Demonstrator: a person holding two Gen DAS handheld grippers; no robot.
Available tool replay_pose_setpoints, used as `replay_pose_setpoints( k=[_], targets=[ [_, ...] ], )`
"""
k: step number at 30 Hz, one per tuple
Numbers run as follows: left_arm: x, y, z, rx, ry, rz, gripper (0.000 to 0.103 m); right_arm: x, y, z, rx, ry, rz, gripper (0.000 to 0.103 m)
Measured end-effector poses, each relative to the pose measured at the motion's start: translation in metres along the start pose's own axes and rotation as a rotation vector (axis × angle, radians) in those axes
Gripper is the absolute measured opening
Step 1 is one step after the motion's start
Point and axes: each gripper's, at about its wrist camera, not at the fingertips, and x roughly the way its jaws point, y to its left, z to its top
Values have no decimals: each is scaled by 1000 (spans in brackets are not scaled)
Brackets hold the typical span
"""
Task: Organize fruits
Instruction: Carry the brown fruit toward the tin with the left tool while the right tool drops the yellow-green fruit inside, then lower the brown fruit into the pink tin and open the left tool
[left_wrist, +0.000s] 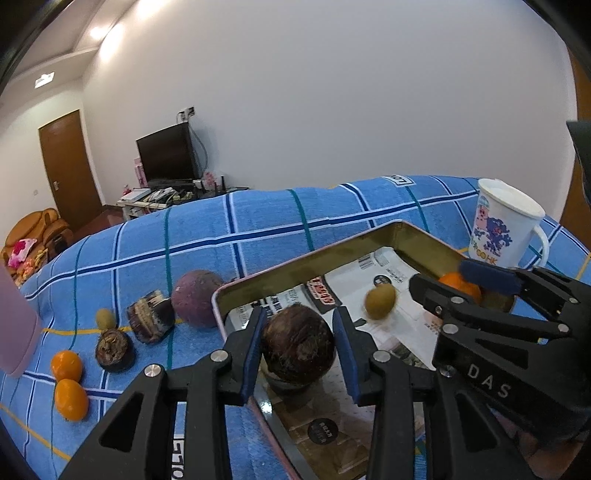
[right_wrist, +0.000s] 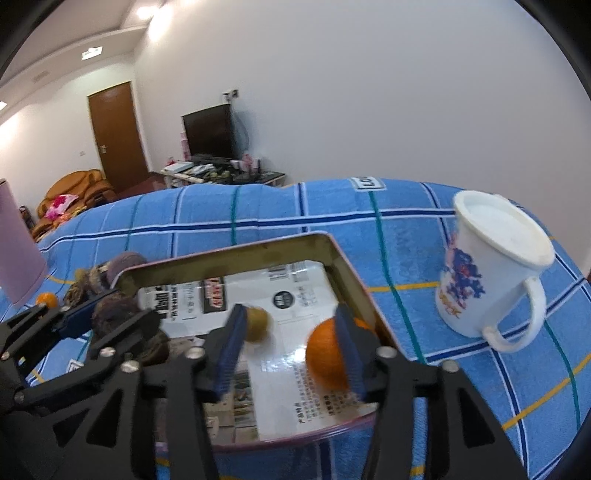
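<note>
Grippers filled the lower part of both views. Left gripper (left_wrist: 298, 350) straddled a dark brown round fruit (left_wrist: 297, 345) just inside the tin tray's (left_wrist: 295, 260) near-left corner, its blue pads beside the fruit; contact could not be judged. Right gripper (right_wrist: 291, 350) hung spread apart and empty over the tray, an orange (right_wrist: 327, 354) by its right pad (right_wrist: 349, 354) and a blurred green fruit (right_wrist: 258, 325) by its left. Left of the tray, on the blue checked cloth (left_wrist: 147, 251), lay two small oranges (left_wrist: 68, 384), more dark fruits and a purple one (left_wrist: 194, 302). A white mug (right_wrist: 480, 273) stood at upper right.
</note>
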Motion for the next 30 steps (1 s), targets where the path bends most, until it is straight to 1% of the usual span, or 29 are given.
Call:
replay_pose_setpoints(
  k=[1,2,3,4,5,6,7,8,10,13,16,17,19,21,24,28,30],
  targets=[
    [-2,1,0,-6,-8,7,44,0,-3,0,13,0,0,69],
    [-3,2,-1,-10,-14,14,51,0,-7,0,32,-3,3,73],
    [-5,3,-1,-17,-19,22,54,-2,-9,0,47,-9,6,73],
    [-6,5,-2,-27,-24,28,62,-3,-12,0,64,-16,21,73],
    [-7,8,-2,-39,-27,32,74,-4,-16,0,90,-22,41,74],
    [-8,10,-2,-49,-27,28,80,-6,-18,0,106,-26,55,77],
    [-9,11,-3,-55,-30,21,84,-7,-20,0,120,-34,76,85],
    [-10,12,-4,-58,-36,18,84,-10,-20,0,131,-47,95,91],
    [-14,11,-4,-55,-48,22,84,-17,-18,1,129,-84,92,95],
    [-18,12,-5,-55,-62,37,84,-28,-15,2,116,-136,86,95],
    [-21,19,-7,-79,-75,56,84,-41,-17,3,115,-218,42,96],
    [-23,20,-8,-86,-81,66,84,-46,-18,3,118,-247,27,98],
    [-27,26,-8,-97,-103,99,84,-54,-20,2,128,-303,0,102],
    [-30,30,-7,-95,-128,146,84,-59,-20,1,130,-347,-29,103],
    [-35,38,-9,-88,-159,213,84,-63,-17,-1,115,-375,-65,103],
    [-39,47,-11,-88,-175,256,84,-66,-12,-3,92,-400,-98,103],
    [-41,50,-12,-89,-179,270,84,-71,-11,-5,85,-426,-111,103]
  ],
)
